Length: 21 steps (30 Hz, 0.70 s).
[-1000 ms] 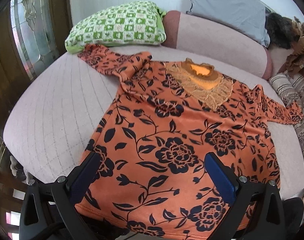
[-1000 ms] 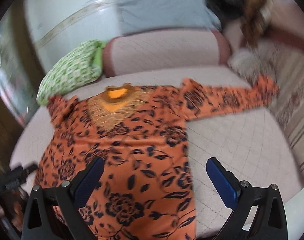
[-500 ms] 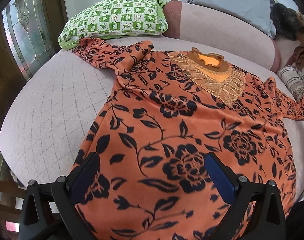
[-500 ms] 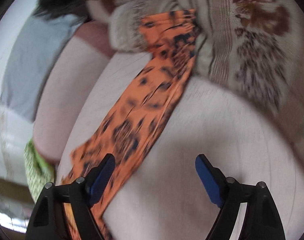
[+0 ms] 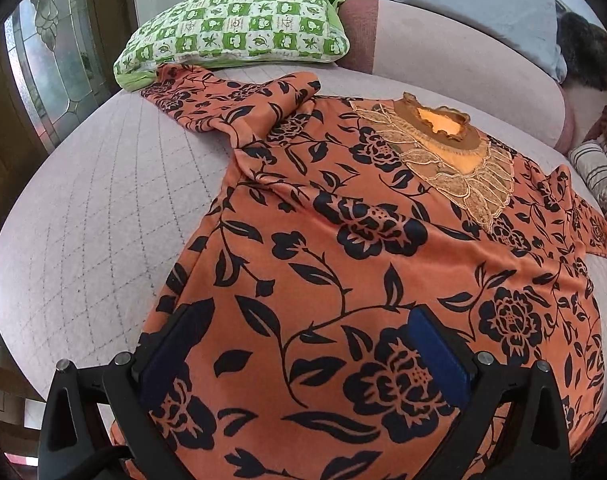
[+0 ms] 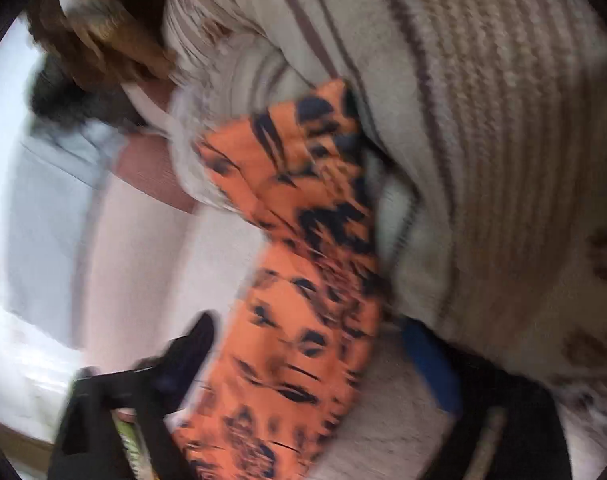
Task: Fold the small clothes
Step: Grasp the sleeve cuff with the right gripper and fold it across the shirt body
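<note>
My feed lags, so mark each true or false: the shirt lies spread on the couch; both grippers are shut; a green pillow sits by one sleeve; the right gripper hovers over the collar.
1. The shirt lies spread on the couch: true.
2. Both grippers are shut: false; the left gripper and the right gripper are both open.
3. A green pillow sits by one sleeve: true.
4. The right gripper hovers over the collar: false; it straddles a sleeve beside a striped blanket.
</note>
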### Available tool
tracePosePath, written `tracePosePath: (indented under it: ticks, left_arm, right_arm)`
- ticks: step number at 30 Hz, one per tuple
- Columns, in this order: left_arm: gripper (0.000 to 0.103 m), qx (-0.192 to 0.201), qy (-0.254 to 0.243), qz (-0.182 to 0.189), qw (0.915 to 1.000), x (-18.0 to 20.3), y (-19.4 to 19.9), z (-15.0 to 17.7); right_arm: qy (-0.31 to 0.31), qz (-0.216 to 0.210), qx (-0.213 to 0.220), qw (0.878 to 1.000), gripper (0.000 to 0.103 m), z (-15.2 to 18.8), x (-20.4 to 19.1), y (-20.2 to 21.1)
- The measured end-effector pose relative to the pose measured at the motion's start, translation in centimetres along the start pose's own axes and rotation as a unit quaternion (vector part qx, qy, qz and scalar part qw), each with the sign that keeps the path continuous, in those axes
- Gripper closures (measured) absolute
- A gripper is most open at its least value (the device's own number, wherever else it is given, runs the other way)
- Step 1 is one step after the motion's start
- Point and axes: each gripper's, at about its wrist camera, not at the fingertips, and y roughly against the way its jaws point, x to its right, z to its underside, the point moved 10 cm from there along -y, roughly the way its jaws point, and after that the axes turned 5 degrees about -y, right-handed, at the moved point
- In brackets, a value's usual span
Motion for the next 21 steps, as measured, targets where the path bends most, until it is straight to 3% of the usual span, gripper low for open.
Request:
tracePosePath:
  ticks: [3,5,6,8,9,10,12,14,15,18,21]
  left_arm:
    - [0.000,-0.002,0.002,0.003,1.0000,-0.1,-0.3,0.1]
    - [0.000,-0.003,0.002,0.002,1.0000,-0.2,-0.5,0.2]
    - [0.000,-0.003,0.001,0.001,1.0000,-0.3,-0.5,0.2]
    - [0.000,0.000,-0.001,-0.003,1.0000,-0.5,-0.4,0.1]
    - [0.000,0.002,0.000,-0.005,1.0000,-0.7,-0.4,0.1]
    - [0.000,0.002,0.001,-0.005,1.0000,-0.8,-0.4,0.1]
    - [0.000,0.006,0.003,-0.006,1.0000,-1.1,-0.2,0.1]
    - [0.000,0.008,0.007,-0.010,0.9999,-1.5,-0.1,0.1]
    - [0.000,0.009,0.009,-0.011,0.9999,-1.6,0.0,0.1]
    - [0.000,0.020,0.015,-0.013,0.9996,-2.0,0.6,-0.1]
    - [0.000,0.030,0.022,-0.018,0.9992,-2.6,1.1,-0.2]
  right_arm:
    - [0.036,0.045,-0.021,0.998,0.000,0.0,-0.6,-1.1]
    - [0.023,0.047,-0.014,0.999,0.000,-0.4,-0.6,-1.2]
    - [0.017,0.048,-0.008,0.999,0.003,-0.7,-0.7,-1.5]
    - [0.033,0.079,0.003,0.996,0.022,-1.3,-0.5,-1.7]
    - [0.036,0.097,0.009,0.995,0.054,-2.2,-0.1,-1.8]
    - [0.036,0.125,0.017,0.991,0.099,-2.6,0.6,-1.6]
    - [0.054,0.130,0.009,0.990,0.099,-3.1,0.7,-1.7]
    - [0.117,0.155,0.012,0.981,0.099,-2.7,-0.7,-1.5]
    - [0.141,0.145,0.019,0.979,0.099,-2.5,-2.1,-1.2]
    - [0.209,0.083,0.037,0.974,0.099,-0.4,-9.0,0.5]
    - [0.270,0.013,0.031,0.962,0.099,4.2,-16.5,2.4]
